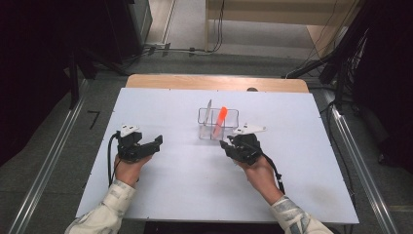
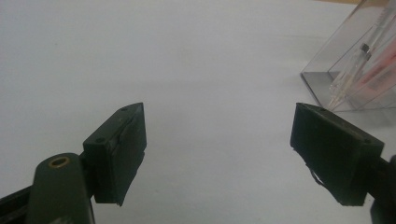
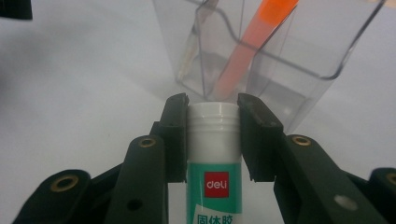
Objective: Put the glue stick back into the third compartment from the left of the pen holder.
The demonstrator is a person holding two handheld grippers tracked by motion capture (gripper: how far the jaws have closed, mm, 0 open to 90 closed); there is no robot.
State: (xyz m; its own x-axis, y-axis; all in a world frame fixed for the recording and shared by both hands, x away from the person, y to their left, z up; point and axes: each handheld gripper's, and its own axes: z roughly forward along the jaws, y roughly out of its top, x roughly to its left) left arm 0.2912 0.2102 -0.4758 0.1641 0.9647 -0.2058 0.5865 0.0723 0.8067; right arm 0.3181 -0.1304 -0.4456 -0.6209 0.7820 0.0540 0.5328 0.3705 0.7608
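Here the right claw (image 3: 212, 135) grips a glue stick (image 3: 214, 154), its lower end cut off; left claw (image 2: 217, 154) released.

- Left gripper (image 1: 157, 142): held low over the table, jaws spread wide with nothing between them (image 2: 217, 154).
- Left hand (image 1: 127, 165) grips it from behind; the sleeved forearm comes in from the bottom left.
- Right gripper (image 1: 226, 144): jaws clamped on a glue stick (image 3: 214, 154), one pad on each side of its white cap.
- Right hand (image 1: 257, 168) holds it from behind, forearm angled in from the bottom right.
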